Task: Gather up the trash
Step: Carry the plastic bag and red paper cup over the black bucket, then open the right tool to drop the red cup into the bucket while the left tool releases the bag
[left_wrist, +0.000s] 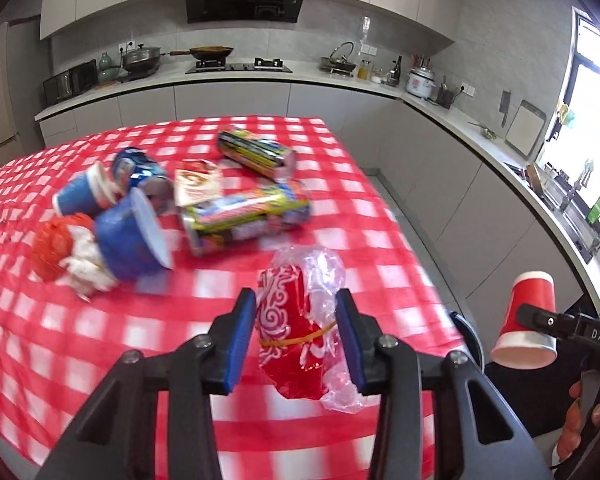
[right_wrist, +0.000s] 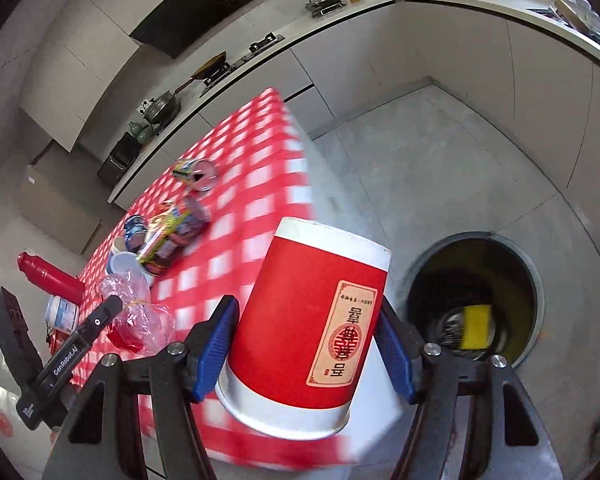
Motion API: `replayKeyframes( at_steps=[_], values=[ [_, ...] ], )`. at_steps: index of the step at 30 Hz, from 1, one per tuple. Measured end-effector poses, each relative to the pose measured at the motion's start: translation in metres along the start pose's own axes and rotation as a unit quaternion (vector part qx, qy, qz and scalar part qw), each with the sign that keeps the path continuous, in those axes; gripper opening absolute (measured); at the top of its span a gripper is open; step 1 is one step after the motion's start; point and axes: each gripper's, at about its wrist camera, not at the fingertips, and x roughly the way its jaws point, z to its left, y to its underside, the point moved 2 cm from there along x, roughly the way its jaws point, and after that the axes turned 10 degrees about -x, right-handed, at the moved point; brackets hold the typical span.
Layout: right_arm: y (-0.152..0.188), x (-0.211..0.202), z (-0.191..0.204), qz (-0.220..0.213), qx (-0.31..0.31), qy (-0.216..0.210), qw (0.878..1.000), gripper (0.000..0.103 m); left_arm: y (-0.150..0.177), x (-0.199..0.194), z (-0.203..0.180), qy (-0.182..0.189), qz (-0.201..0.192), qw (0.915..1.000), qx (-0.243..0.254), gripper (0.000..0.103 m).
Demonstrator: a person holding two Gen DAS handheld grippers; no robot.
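Note:
My left gripper (left_wrist: 295,295) is shut on a bundle of red patterned wrapper and clear plastic (left_wrist: 288,320), held just above the red-and-white chequered table (left_wrist: 100,340). In the right wrist view that bundle (right_wrist: 140,320) hangs near the table's near corner. My right gripper (right_wrist: 306,304) is shut on a red paper cup (right_wrist: 296,280), held bottom end up with its blue pads on both sides. That cup (left_wrist: 528,312) shows off the table's right edge in the left wrist view. A round trash bin (right_wrist: 536,280) stands open on the floor to the right of the cup.
Still on the table are two blue cups (left_wrist: 128,236), a blue can (left_wrist: 140,172), two yellow-labelled cans (left_wrist: 244,216), a sachet (left_wrist: 196,184) and crumpled red and white paper (left_wrist: 68,256). A red bottle (right_wrist: 48,276) and a white jar (right_wrist: 62,312) sit at the left. Kitchen counters ring the room.

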Motion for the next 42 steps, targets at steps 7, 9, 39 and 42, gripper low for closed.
replayKeyframes(
  at_steps=[7,9,39,42],
  values=[
    [-0.004,-0.024,-0.07,0.0,0.011,0.019,1.0,0.069,0.012,-0.001,-0.069,0.036,0.014,0.9992,-0.002,0.042],
    [-0.002,-0.024,-0.086,0.0,0.017,0.033,0.999,0.069,0.015,0.004,-0.097,0.064,0.027,0.9974,0.018,0.042],
    [0.029,0.027,-0.221,0.074,0.091,0.055,0.992,0.078,0.072,0.084,-0.25,0.042,0.111,0.9849,0.127,0.072],
    [0.024,0.019,-0.217,0.066,0.089,0.051,0.993,0.078,0.066,0.075,-0.254,0.045,0.102,0.9862,0.122,0.073]
  ],
)
